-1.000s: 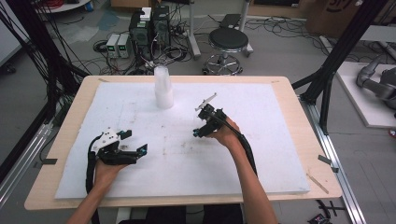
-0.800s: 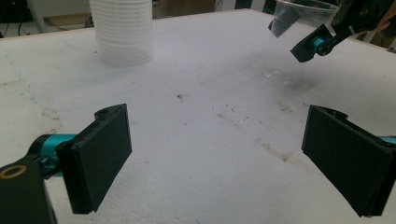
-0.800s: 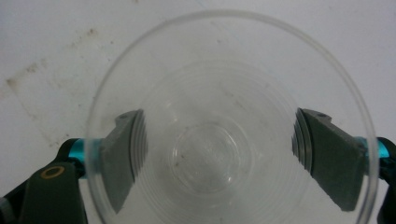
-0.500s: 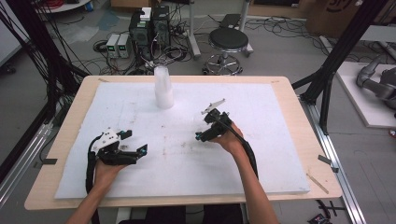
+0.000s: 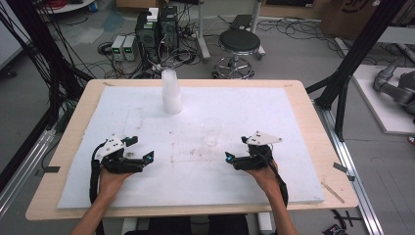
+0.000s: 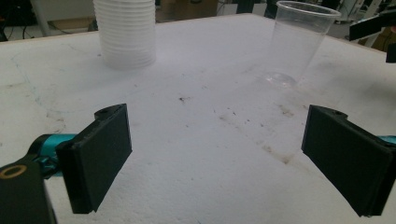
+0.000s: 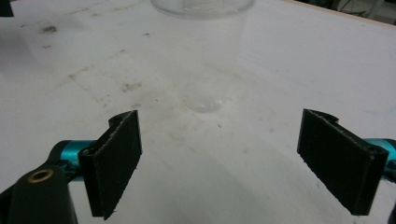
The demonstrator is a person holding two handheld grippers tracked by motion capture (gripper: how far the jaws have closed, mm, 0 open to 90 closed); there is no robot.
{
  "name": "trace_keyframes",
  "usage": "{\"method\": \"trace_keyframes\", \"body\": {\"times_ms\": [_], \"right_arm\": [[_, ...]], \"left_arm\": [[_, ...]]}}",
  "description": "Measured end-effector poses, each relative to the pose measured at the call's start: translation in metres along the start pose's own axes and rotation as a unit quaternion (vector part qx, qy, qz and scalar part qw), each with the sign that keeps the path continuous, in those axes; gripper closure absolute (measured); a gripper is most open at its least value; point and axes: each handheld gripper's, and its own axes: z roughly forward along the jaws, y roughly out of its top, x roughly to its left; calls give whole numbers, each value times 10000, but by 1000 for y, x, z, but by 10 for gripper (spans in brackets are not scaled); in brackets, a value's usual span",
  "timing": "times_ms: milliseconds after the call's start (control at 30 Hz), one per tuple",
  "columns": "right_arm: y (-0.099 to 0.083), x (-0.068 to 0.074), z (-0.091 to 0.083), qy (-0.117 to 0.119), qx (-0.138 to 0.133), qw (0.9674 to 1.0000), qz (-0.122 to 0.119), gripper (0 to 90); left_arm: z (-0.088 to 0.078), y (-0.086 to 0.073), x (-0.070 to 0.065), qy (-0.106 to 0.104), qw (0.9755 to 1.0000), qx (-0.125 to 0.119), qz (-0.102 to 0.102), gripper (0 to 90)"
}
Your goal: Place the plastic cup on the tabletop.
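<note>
Both grippers are just parked low over the white foam board (image 5: 293, 147), jaws spread wide and nothing between them. Left gripper (image 5: 139, 149) sits near the front left, right gripper (image 5: 236, 149) near the front right. A single clear cup (image 5: 212, 131) stands upright between them, a bit nearer the right one. The cup stack (image 5: 171, 91) stands farther back, well apart.
</note>
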Motion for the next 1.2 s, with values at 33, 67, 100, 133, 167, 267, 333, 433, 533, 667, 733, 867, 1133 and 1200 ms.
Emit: {"method": "trace_keyframes", "body": {"times_ms": [33, 67, 100, 133, 167, 267, 333, 433, 533, 667, 733, 867, 1133, 1200], "right_arm": [[-3, -3, -3, -34, 63, 9999, 91, 139], [-6, -6, -5, -103, 38, 9999, 133, 139], [-9, -8, -8, -150, -55, 9997, 189, 139], [-11, -10, -10, -167, -141, 9995, 235, 139], [-13, -11, -12, -204, -173, 9993, 271, 139], [-15, -14, -14, -294, -240, 9989, 282, 139], [-16, -14, -15, -361, -289, 9986, 251, 140], [-17, -15, -15, -414, -352, 9983, 233, 140], [-20, -15, -16, -521, -412, 9975, 225, 140], [-23, -16, -20, -636, -594, 9956, 361, 140], [-25, -17, -22, -681, -593, 9953, 336, 140], [-30, -21, -25, -719, -586, 9948, 429, 140], [-37, -25, -25, -746, -590, 9947, 402, 140], [-37, -24, -24, -727, -571, 9948, 431, 140]], "left_arm": [[0, 0, 0, 11, 10000, 8, -20, 82], [0, 0, 0, 12, 10000, 3, -25, 83], [0, 0, 0, 19, 10000, -11, -31, 83], [0, 0, 0, 13, 10000, -15, -5, 83], [0, 0, 0, 14, 10000, -23, -3, 83], [0, 0, 0, 17, 10000, -32, -1, 82], [-1, 0, 0, 17, 10000, -27, 11, 82], [-1, 0, -1, 15, 10000, -24, 13, 83], [-1, 0, -1, 3, 10000, -39, 26, 82], [-1, -1, -2, -59, 9999, -54, 117, 82], [-1, -1, -2, -81, 9999, -59, 127, 82], [-1, -1, -1, -37, 10000, -56, 30, 82], [-2, -1, -2, -100, 9998, -82, 149, 82], [-2, -1, -2, -107, 9998, -84, 123, 82]]}}
